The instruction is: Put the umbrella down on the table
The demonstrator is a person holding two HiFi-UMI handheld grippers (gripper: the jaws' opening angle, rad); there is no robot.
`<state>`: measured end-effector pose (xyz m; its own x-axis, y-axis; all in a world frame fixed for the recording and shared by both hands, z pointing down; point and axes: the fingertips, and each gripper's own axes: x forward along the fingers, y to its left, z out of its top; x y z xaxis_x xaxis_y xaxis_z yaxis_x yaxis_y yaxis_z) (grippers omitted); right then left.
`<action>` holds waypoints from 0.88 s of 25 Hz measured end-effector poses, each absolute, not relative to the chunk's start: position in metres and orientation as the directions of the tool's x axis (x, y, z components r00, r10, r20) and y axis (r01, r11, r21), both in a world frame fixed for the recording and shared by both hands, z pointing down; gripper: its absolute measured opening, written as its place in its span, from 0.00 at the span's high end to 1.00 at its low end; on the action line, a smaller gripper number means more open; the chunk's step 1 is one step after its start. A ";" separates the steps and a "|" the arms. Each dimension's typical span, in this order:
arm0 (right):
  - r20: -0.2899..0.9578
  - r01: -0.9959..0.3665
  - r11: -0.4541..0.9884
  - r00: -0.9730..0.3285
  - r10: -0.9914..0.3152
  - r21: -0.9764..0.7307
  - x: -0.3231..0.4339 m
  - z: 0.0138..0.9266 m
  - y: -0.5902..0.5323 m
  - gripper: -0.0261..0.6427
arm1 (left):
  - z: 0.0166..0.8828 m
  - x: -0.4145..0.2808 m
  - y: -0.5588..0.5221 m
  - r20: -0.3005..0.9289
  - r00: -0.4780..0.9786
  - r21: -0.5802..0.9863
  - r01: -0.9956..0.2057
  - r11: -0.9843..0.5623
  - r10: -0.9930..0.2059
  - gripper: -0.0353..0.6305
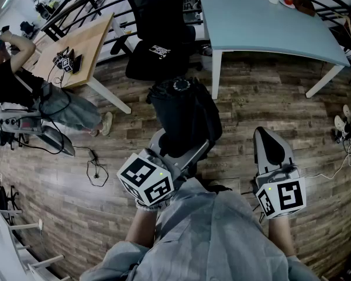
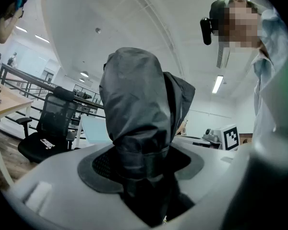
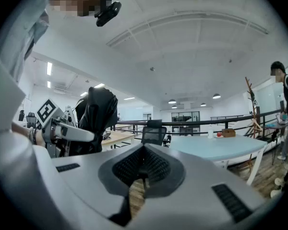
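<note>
Umbrella is folded up, black, and it's not on any table. It's in the air over the wood floor, standing roughly upright, with its round end cap facing the head camera. The left gripper has it: in the left gripper view both jaws press on the wrapped fabric low down, and the rest of the umbrella bulges up above the left gripper.

The right gripper is off to the side, well apart from the umbrella. In its own view the right gripper has its jaws brought together at the tips with nothing between them, just floor showing underneath. From there you can also see the umbrella off to the left.

Just past the umbrella is a black office chair. The blue table is beyond it to the right, with a few small things at its far end. A wood table sits off to the left, and a person is seated beside it.
</note>
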<state>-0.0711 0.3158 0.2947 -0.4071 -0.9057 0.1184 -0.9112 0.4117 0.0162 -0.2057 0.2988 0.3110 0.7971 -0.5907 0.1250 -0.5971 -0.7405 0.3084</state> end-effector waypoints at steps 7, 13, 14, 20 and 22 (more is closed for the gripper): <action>0.119 -0.911 0.411 -0.406 -0.906 0.020 -0.070 0.297 0.318 0.96 | 0.312 -0.205 0.300 0.122 0.794 0.315 -0.600 -0.735 -0.596 0.54; 0.112 -0.914 0.405 -0.401 -0.909 0.013 -0.065 0.297 0.319 0.96 | 0.310 -0.202 0.300 0.117 0.793 0.315 -0.600 -0.735 -0.598 0.54; 0.109 -0.916 0.402 -0.399 -0.910 0.005 -0.063 0.297 0.319 0.96 | 0.310 -0.202 0.300 0.115 0.793 0.315 -0.600 -0.736 -0.598 0.54; 0.108 -0.924 0.383 -0.382 -0.918 -0.003 -0.052 0.296 0.324 0.96 | 0.304 -0.196 0.302 0.104 0.796 0.319 -0.594 -0.738 -0.596 0.54; 0.121 -0.927 0.376 -0.374 -0.920 -0.004 -0.049 0.297 0.326 0.96 | 0.303 -0.194 0.305 0.099 0.796 0.326 -0.593 -0.736 -0.597 0.54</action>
<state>-0.0487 0.3264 0.2974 -0.3738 -0.9196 0.1207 -0.9266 0.3760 -0.0042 -0.1937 0.3049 0.3027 0.7962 -0.5968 0.0993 -0.5926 -0.7364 0.3264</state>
